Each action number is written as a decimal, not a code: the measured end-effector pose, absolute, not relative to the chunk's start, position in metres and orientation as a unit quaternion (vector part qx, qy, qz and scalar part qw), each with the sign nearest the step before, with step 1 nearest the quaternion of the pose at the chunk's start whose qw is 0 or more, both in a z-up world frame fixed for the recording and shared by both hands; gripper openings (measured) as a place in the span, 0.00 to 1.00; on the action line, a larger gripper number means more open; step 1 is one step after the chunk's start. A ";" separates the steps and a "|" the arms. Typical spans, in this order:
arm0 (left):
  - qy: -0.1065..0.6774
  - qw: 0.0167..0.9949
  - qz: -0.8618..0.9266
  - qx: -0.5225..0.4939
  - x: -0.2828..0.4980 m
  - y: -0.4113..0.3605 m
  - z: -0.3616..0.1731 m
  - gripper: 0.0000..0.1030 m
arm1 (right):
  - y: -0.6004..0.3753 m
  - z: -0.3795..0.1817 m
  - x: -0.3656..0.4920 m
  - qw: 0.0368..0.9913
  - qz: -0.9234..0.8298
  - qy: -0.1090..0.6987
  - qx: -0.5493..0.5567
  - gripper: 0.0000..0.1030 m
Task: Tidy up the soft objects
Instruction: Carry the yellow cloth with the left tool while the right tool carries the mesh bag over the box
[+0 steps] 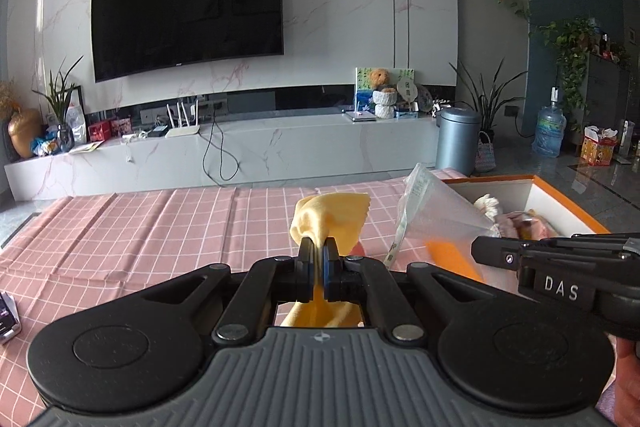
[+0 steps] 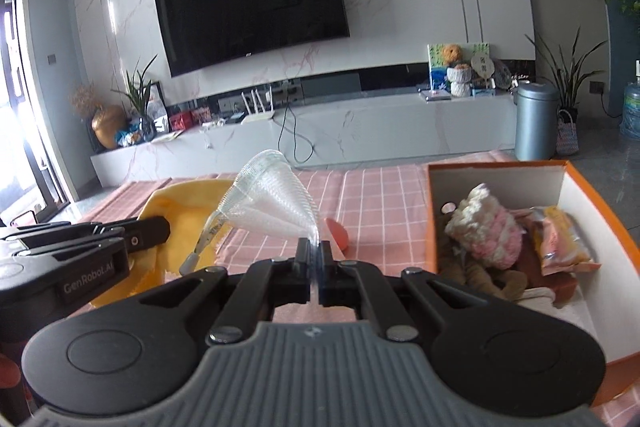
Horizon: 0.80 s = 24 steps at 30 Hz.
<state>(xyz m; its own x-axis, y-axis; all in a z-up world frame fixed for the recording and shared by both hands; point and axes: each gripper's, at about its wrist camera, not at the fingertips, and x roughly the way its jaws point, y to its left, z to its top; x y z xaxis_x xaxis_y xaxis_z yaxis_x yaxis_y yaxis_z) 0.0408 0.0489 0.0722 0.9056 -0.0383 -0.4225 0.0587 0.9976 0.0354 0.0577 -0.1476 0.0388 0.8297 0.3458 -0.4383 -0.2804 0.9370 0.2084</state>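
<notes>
Soft toys (image 2: 486,231) are already lying in the orange box (image 2: 592,195). We are pinching a yellow cloth (image 1: 328,217) in our closed left gripper (image 1: 319,255) and a clear zip bag (image 2: 276,203) in our closed right gripper (image 2: 315,255), both still needing stowing.

One yellow cloth (image 1: 328,217), one clear zip bag (image 2: 276,203), one orange box (image 2: 580,179) holding perhaps four soft items, two grippers, one orange-pink object (image 2: 338,231), partly hidden.
</notes>
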 end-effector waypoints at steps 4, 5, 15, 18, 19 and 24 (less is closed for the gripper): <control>0.210 0.977 -0.037 0.021 0.034 0.034 0.081 0.04 | -0.168 0.049 0.047 0.959 0.151 0.227 0.081 0.00; 0.208 0.977 -0.043 0.019 0.032 0.032 0.082 0.04 | -0.174 0.051 0.045 0.960 0.148 0.224 0.085 0.00; 0.197 0.973 -0.118 0.000 0.037 -0.009 0.102 0.04 | -0.233 0.066 0.036 0.961 0.114 0.215 0.134 0.00; 0.205 0.966 -0.154 -0.019 0.048 -0.023 0.106 0.04 | -0.255 0.070 0.038 0.959 0.104 0.216 0.149 0.00; 0.208 0.964 -0.165 -0.021 0.053 -0.029 0.106 0.04 | -0.263 0.071 0.040 0.958 0.100 0.218 0.155 0.00; 0.240 0.949 -0.202 -0.039 0.079 -0.058 0.097 0.04 | -0.298 0.067 0.053 0.949 0.086 0.254 0.168 0.00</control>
<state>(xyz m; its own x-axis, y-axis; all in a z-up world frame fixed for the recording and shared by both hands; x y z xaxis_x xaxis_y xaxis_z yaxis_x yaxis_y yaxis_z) 0.0789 -0.0576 0.0966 0.8029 -0.4026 -0.4396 0.3655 0.9151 -0.1704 0.0532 -0.2984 0.0668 0.8563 0.2481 -0.4530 -0.0777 0.9290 0.3619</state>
